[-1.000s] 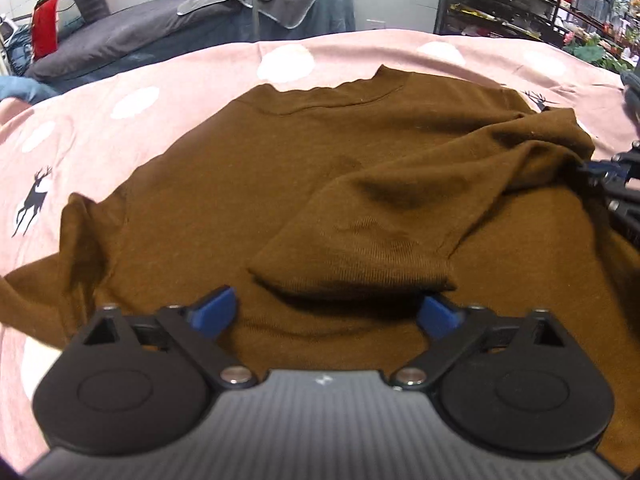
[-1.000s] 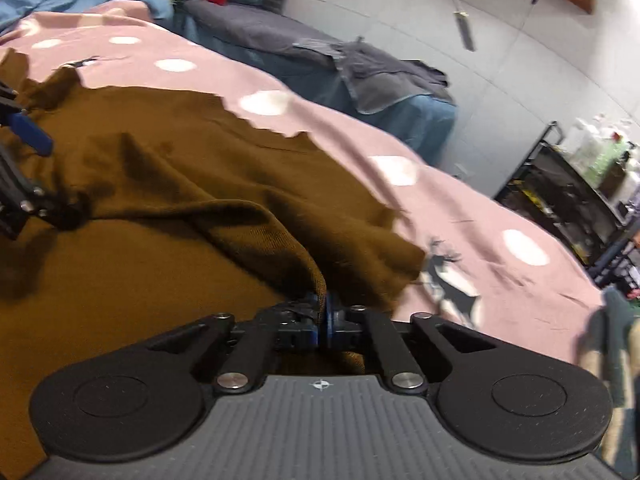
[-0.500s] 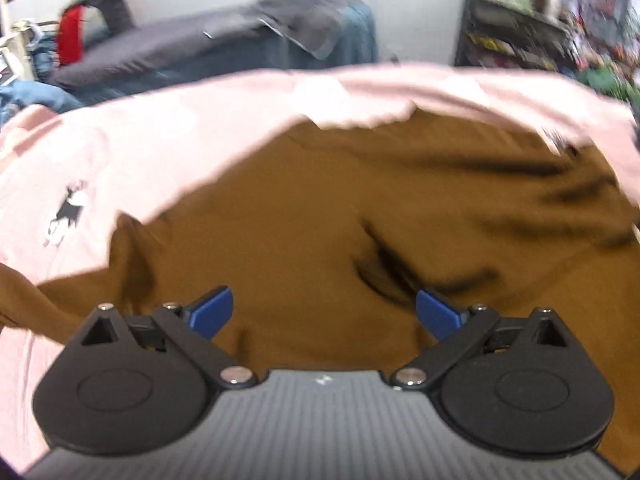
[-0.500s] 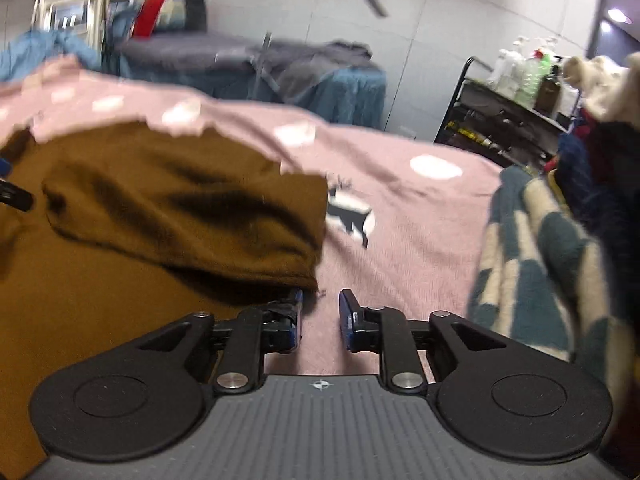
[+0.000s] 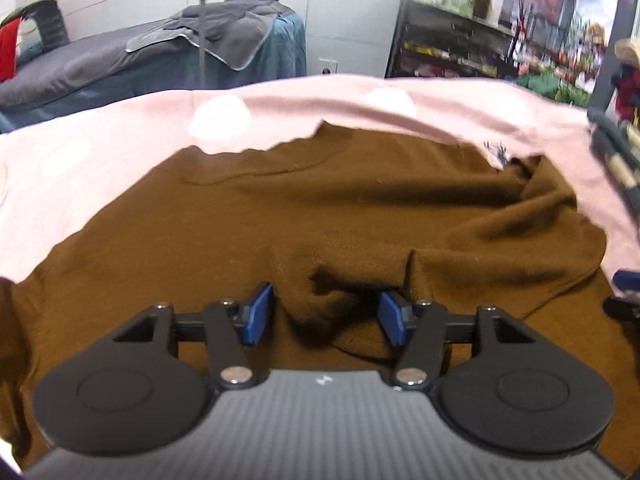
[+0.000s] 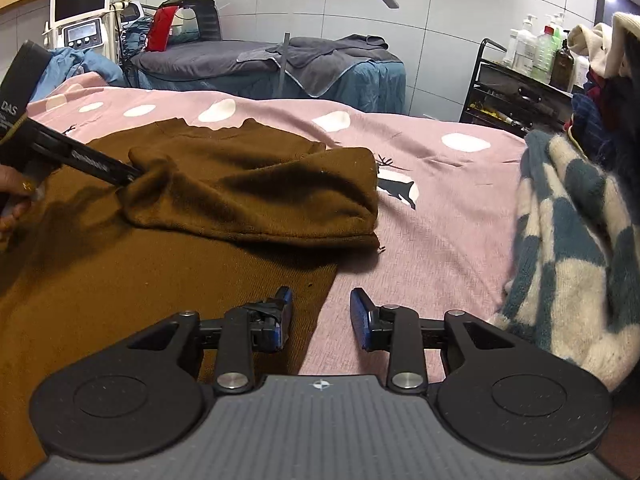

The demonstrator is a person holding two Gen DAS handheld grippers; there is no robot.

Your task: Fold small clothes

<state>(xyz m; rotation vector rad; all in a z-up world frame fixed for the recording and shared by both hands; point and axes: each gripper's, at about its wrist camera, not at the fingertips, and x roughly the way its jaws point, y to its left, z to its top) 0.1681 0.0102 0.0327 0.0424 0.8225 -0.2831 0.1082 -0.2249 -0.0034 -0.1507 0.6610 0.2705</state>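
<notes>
A brown knitted sweater (image 5: 248, 216) lies spread over a pink bedspread with white dots and deer figures (image 6: 440, 216), filling the centre and lower left of both views. Its right sleeve is folded inward across the chest; in the right wrist view this folded brown sleeve (image 6: 256, 196) sits left of centre, its cuff end reaching towards the left-hand tool.

In the left wrist view the left tongs (image 5: 326, 316) stand open at the bottom centre, the blue pads well apart, with a bunched fold of the sleeve's cuff lying between them. Whether either pad touches the cloth cannot be told.

In the right wrist view the right tongs (image 6: 321, 318) are open too, low in the frame, holding nothing. The left blue pad (image 6: 282, 320) hangs over the sweater's side edge, and the other is over bare bedspread.

At the right edge of that view lies a blue and cream checked fleece garment (image 6: 572, 240). Behind the bed, across the upper middle of the frame, stands a treatment couch draped with grey towels (image 6: 280, 60).
</notes>
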